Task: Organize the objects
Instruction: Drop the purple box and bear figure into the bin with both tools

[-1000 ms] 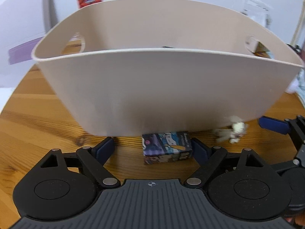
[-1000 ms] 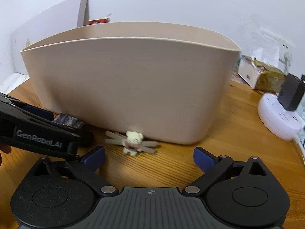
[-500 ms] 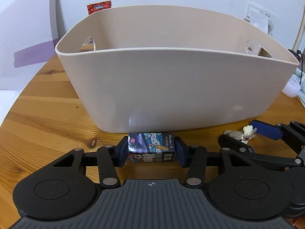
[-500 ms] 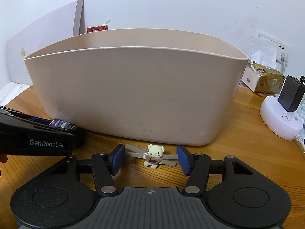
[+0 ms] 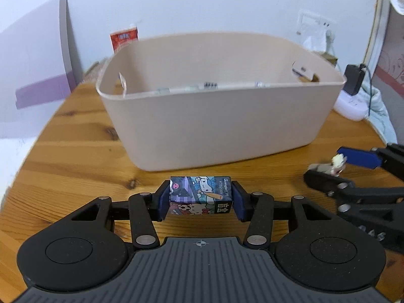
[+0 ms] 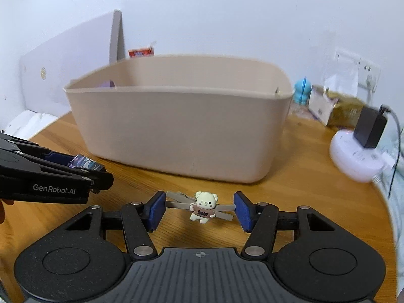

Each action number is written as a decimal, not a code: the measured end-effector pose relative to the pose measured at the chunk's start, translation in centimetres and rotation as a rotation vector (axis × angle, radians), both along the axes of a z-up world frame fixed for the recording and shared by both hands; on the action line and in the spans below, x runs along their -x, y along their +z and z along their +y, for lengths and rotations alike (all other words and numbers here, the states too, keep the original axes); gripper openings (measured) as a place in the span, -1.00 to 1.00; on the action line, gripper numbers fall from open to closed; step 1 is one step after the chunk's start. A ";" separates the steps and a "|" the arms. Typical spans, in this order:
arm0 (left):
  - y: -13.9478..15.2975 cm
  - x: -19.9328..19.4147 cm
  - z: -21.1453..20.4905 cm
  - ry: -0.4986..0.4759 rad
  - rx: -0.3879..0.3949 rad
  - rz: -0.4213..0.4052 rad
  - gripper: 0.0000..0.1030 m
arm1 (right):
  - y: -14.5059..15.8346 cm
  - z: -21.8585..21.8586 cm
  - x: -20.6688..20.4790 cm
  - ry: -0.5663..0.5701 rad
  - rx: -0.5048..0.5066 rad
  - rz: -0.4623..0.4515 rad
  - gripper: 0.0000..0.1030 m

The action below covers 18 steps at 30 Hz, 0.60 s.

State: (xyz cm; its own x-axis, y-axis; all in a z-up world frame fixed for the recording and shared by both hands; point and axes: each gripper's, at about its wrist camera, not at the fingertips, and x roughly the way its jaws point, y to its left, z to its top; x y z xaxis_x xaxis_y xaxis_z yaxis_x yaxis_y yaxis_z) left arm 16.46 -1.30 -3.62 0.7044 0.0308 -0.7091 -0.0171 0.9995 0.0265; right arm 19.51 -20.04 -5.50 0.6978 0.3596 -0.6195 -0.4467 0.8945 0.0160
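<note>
Left tongs (image 5: 200,199) clenched on box (image 5: 200,195), blue pads flat against both short ends. Box printed with cartoon figures, long side across the gap, level, lifted clear of surface (image 5: 75,156). Seen from right wrist view too: left tongs (image 6: 87,168) at far left, box (image 6: 85,162) peeking out between pads.

Right tongs (image 6: 199,208) clenched on clip (image 6: 202,205), pads pressing the grey bar ends. Clip with cream bear figure at middle, bars crossing behind it, roughly level, off the surface (image 6: 303,181). From left wrist view: right tongs (image 5: 335,161) at right edge, clip (image 5: 330,166) blurred between them.

Bin (image 5: 219,116) beige, open top, oval handle cut-outs in both end walls, standing on surface beyond both tongs, apart from them. Some flat items low inside bin near far wall, too blurred to name. Same bin (image 6: 176,126) in right view, near wall facing tongs.

Red carton (image 5: 124,38) behind bin by wall. White board (image 6: 70,75) leaning at left rear. Power strip (image 6: 356,156) white, round-edged, at right on surface, black adapter (image 6: 371,128) plugged into it. Blue toy (image 6: 301,93) and gold-wrapped package (image 6: 338,111) behind bin's right end. Wall socket (image 6: 368,70) above them.
</note>
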 end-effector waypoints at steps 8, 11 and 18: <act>6.0 1.8 0.6 0.000 -0.003 -0.148 -0.03 | 6.1 -2.4 1.7 0.001 -0.057 -0.140 0.09; 7.7 0.5 0.7 0.006 -0.011 -0.183 -0.03 | 8.4 -2.8 1.2 -0.013 -0.083 -0.194 0.09; 9.5 -4.7 0.2 0.024 -0.048 -0.202 -0.03 | 11.7 -2.3 -2.6 -0.054 -0.114 -0.281 0.09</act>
